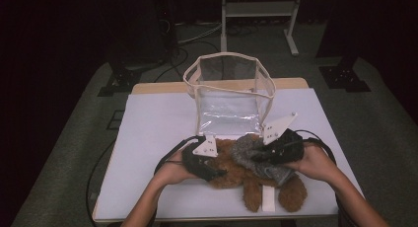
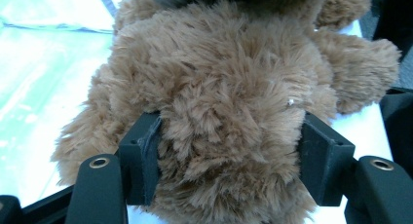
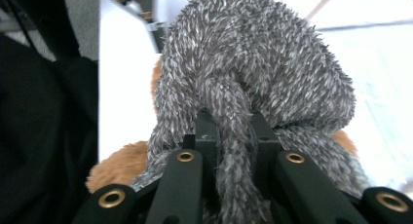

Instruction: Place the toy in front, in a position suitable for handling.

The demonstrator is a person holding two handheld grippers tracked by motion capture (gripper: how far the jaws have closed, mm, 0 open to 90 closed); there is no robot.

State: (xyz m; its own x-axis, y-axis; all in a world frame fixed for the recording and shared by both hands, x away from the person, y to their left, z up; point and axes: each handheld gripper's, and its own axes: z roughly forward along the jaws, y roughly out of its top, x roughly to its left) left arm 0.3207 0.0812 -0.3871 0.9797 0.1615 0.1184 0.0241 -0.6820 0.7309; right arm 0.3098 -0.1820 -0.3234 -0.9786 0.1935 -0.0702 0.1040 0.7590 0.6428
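Where teddy bear (image 1: 246,175) lies, clear bag (image 1: 229,91) behind.

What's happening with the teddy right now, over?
Left tool clamped round the brown teddy. Right tool pinching its grey fuzzy garment. Teddy lying on white table, just in front of the clear bag. Nothing blocking.

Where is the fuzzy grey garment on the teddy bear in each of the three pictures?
High view: the grey garment lies low and right of centre, over the bear, at the right gripper.
Left gripper view: just a dark blurred strip at the top edge, perhaps the garment.
Right gripper view: centre, pinched between the jaws.
Shared landmark: the brown teddy bear.
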